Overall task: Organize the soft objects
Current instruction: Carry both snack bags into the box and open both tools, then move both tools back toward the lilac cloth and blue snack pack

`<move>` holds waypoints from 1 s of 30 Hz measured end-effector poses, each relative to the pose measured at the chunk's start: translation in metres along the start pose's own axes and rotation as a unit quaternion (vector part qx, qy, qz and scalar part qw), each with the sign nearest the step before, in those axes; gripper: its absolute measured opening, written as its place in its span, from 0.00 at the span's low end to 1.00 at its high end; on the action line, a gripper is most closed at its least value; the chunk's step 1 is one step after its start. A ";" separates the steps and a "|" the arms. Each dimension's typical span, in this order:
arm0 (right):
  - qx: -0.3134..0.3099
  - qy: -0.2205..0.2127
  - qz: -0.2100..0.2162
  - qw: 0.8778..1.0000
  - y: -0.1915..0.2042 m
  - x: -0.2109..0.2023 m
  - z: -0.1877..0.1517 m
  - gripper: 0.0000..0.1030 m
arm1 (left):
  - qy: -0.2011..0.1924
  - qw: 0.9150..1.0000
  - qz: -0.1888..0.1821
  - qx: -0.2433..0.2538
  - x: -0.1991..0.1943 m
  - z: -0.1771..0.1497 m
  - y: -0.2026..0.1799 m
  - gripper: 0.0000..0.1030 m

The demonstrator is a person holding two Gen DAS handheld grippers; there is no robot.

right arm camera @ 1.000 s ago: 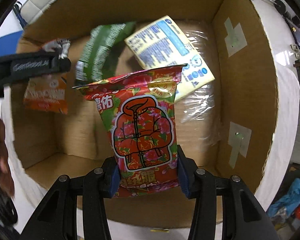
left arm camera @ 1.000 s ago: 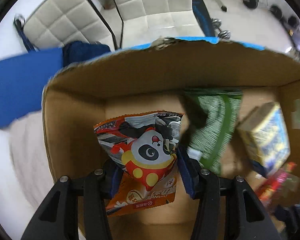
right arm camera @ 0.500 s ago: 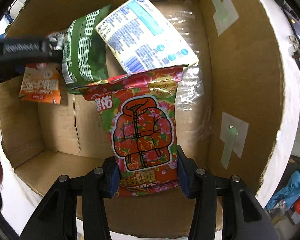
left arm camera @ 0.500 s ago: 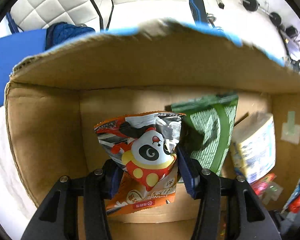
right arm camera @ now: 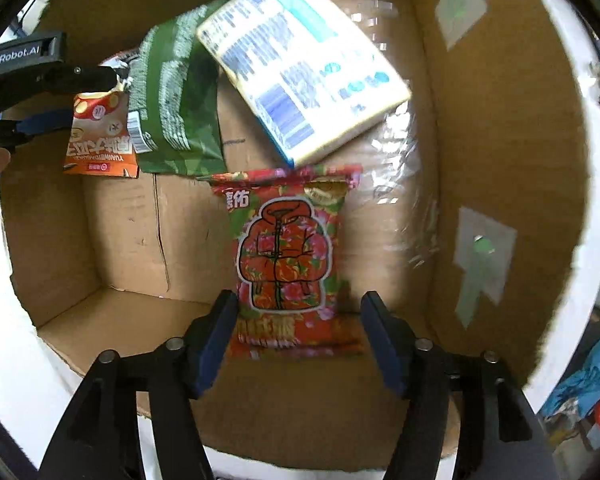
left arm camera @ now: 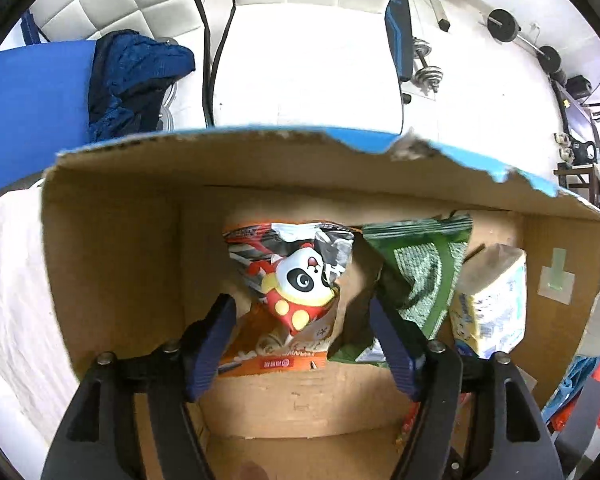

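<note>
Both grippers reach into an open cardboard box (left arm camera: pixel 112 264). My left gripper (left arm camera: pixel 300 320) is open; the orange panda snack bag (left arm camera: pixel 296 280) lies loose between its fingers against the back wall. My right gripper (right arm camera: pixel 296 320) is open; the red floral jacket snack bag (right arm camera: pixel 288 256) rests on the box floor between its fingers. A green snack bag (left arm camera: pixel 420 276) and a white-blue tissue pack (left arm camera: pixel 492 304) lean further right. In the right wrist view the panda bag (right arm camera: pixel 100 136), green bag (right arm camera: pixel 172 108) and tissue pack (right arm camera: pixel 304 64) line the back, with the left gripper (right arm camera: pixel 24 76) at the upper left.
The box wall (right arm camera: pixel 496 160) with tape patches closes the right side. Behind the box stand white padded chairs (left arm camera: pixel 308 40), a blue cloth (left arm camera: pixel 136 76) and dumbbells (left arm camera: pixel 428 72). A white sheet (left arm camera: pixel 8 280) lies left of the box.
Both grippers opened and let go of their bags. The panda bag dropped against the back wall; the red bag settled on the box floor.
</note>
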State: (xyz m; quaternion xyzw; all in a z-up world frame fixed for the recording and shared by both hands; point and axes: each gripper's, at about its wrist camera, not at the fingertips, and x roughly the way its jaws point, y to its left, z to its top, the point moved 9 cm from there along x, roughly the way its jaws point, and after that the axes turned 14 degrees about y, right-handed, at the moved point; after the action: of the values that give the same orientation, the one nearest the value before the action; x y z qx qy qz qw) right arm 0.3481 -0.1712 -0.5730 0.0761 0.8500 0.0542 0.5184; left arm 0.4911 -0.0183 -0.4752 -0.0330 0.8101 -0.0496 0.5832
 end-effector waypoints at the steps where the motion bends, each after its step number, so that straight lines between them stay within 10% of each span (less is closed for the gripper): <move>1: -0.001 -0.003 -0.004 1.000 0.002 -0.005 0.000 0.65 | -0.005 1.000 0.000 0.001 -0.004 -0.002 0.000 0.72; 8: -0.013 -0.012 0.004 1.000 0.012 -0.017 0.000 1.00 | -0.028 1.000 0.003 0.010 -0.020 -0.025 -0.002 0.96; 30: -0.022 -0.150 -0.024 0.988 0.020 -0.087 -0.060 1.00 | -0.215 0.975 0.027 0.038 -0.105 -0.171 -0.002 0.96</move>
State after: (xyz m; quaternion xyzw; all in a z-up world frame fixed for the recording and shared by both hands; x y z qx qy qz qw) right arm 0.3361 -0.1686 -0.4660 0.0517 0.7630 0.0487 0.6425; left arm 0.3626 -0.0010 -0.3226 0.0009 0.6638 -0.0562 0.7458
